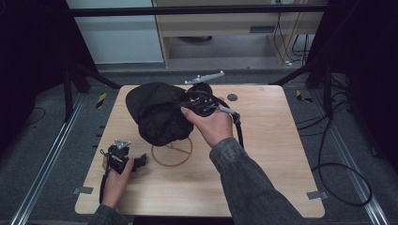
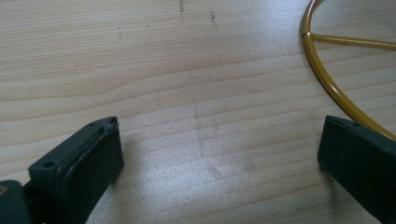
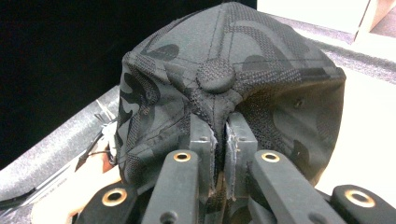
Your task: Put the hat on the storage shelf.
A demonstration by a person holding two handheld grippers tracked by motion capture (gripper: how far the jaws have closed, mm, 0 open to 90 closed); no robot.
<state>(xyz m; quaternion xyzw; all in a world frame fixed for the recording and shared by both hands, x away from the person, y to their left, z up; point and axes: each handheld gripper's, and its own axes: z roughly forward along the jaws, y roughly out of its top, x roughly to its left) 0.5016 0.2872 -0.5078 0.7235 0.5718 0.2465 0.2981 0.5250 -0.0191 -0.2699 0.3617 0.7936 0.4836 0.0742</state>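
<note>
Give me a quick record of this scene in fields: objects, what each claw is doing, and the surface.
surface: wooden table
held object: black cap, fabric pinched just below its top button
right claw: shut on the cap, lifted above the table
left claw: open, low over bare wood
other object: gold wire ring stand, beneath the cap

Grey carpet floor (image 1: pixel 51 117); wooden cabinet (image 1: pixel 234 23) behind; black curtains (image 1: pixel 28 56) at sides; cables (image 1: pixel 342 173) right.
</note>
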